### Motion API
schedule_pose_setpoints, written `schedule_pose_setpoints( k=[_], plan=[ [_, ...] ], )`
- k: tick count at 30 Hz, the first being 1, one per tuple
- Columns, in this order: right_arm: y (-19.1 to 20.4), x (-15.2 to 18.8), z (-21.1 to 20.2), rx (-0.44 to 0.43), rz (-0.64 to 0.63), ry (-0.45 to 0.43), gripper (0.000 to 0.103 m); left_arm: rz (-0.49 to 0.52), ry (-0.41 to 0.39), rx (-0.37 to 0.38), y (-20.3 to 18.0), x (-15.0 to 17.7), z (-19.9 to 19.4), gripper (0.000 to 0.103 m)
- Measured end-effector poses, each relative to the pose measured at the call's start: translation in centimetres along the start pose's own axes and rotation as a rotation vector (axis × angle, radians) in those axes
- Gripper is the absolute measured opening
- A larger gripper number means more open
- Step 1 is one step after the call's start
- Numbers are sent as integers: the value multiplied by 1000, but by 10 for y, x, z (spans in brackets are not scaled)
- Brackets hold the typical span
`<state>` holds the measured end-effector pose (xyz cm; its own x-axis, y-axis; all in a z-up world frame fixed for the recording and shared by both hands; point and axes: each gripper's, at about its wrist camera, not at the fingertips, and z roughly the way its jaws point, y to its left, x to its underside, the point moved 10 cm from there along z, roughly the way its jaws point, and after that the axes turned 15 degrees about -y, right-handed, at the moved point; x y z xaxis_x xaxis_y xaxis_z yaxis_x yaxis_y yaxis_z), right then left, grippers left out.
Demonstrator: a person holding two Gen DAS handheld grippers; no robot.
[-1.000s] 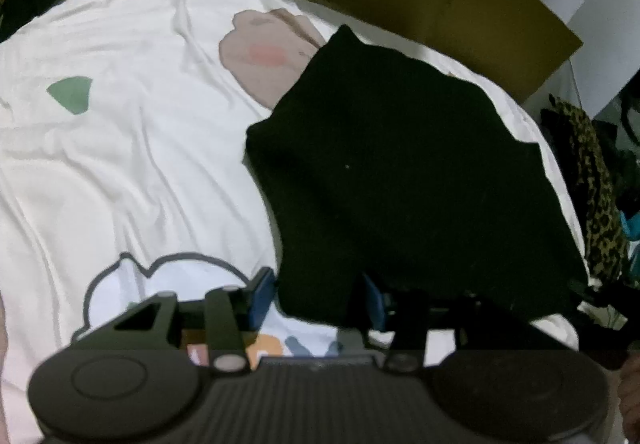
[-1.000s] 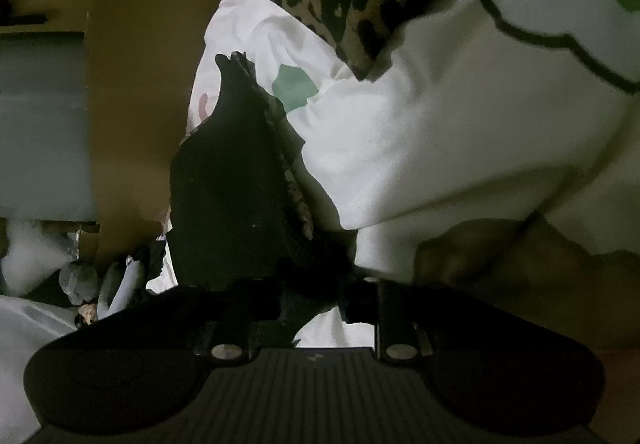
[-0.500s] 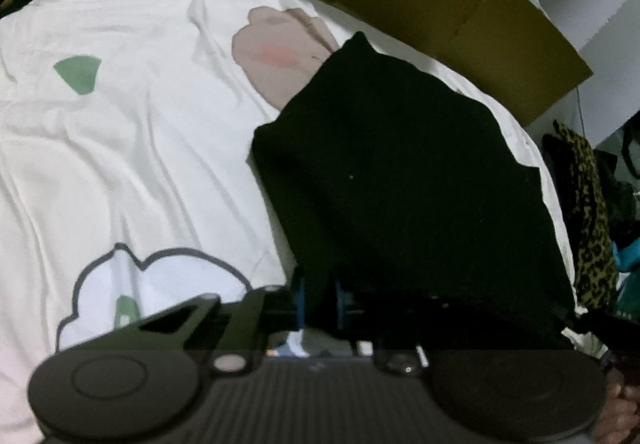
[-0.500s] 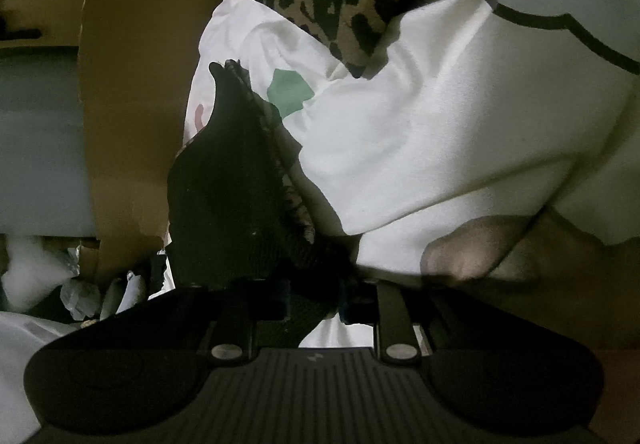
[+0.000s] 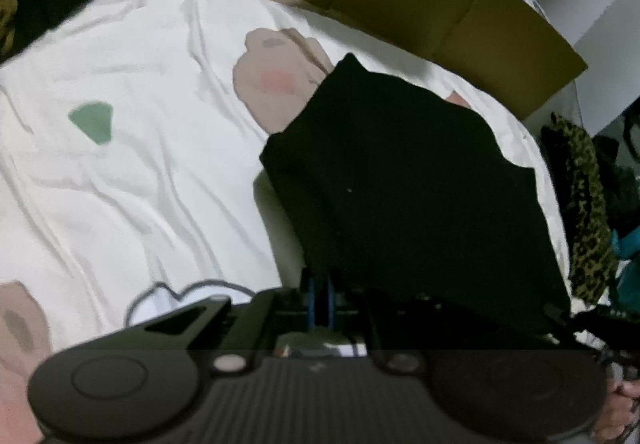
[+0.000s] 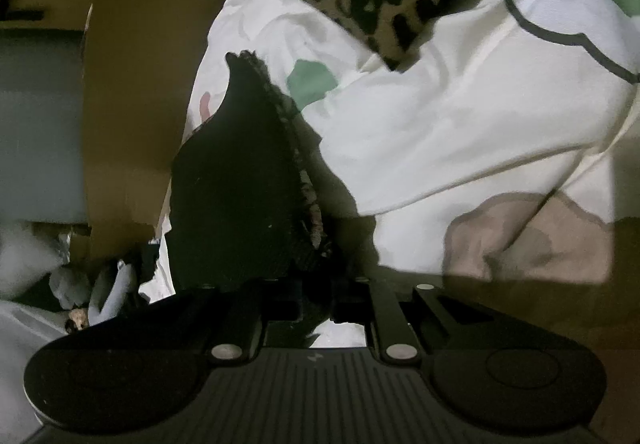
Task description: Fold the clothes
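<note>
Black garment [image 5: 404,180] is pinched at its near hem by both tongs. In the left wrist view the left gripper [image 5: 320,302] has its blue pads drawn almost together on the cloth's near-left corner, the jaws having just been closing with the fabric between them. In the right wrist view the right gripper [image 6: 318,308] has likewise just been closing and now bites the dark, lace-edged border of the same piece, though the shadow there hides the pads themselves.

Outward from the left tongs, the garment spreads toward 1 o'clock as a broad, fairly flat panel on the white printed bedsheet [image 5: 132,172]. A pink cartoon print [image 5: 280,84] peeks out at its 11 o'clock edge. Brown cardboard [image 5: 460,8] stands beyond at 12 o'clock, and a leopard-print cloth [image 5: 584,212] hangs at 3 o'clock.

Judging by this, the garment is laid out and gripped at two points, but no crease shows yet. The fold itself, and any further folds and stacking, appear to remain.
</note>
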<state>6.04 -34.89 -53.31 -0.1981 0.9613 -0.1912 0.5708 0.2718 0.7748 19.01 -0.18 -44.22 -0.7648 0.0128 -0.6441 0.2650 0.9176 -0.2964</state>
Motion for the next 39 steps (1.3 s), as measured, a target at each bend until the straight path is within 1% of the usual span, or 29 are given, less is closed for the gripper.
schedule_pose_setpoints(
  k=[3,7,10,17,21,24,27,33,36,39],
  plan=[
    [9,5,-2,13,-44,17,8,28,9,-17,-3,-9,-7,6],
    [25,3,-7,1,-111,27,8,53,15,-28,-7,-17,-17,6],
    [33,9,-11,-7,-155,51,8,50,25,-49,-6,-17,-19,6],
    [39,40,-22,-14,-202,138,8,42,57,-95,13,-10,-36,6],
    [37,60,-27,-11,-237,187,8,37,86,-118,26,3,-47,6],
    [34,68,-29,-3,-261,206,8,29,104,-132,33,12,-53,6],
    [35,66,-30,-3,-271,202,8,18,117,-133,34,19,-55,6],
    [41,51,-30,-4,-285,164,8,3,138,-113,27,26,-54,6],
    [43,42,-30,0,-292,139,8,21,166,-90,19,38,-58,6],
    [45,29,-30,-1,-290,112,8,14,192,-65,9,48,-61,6]
  ],
)
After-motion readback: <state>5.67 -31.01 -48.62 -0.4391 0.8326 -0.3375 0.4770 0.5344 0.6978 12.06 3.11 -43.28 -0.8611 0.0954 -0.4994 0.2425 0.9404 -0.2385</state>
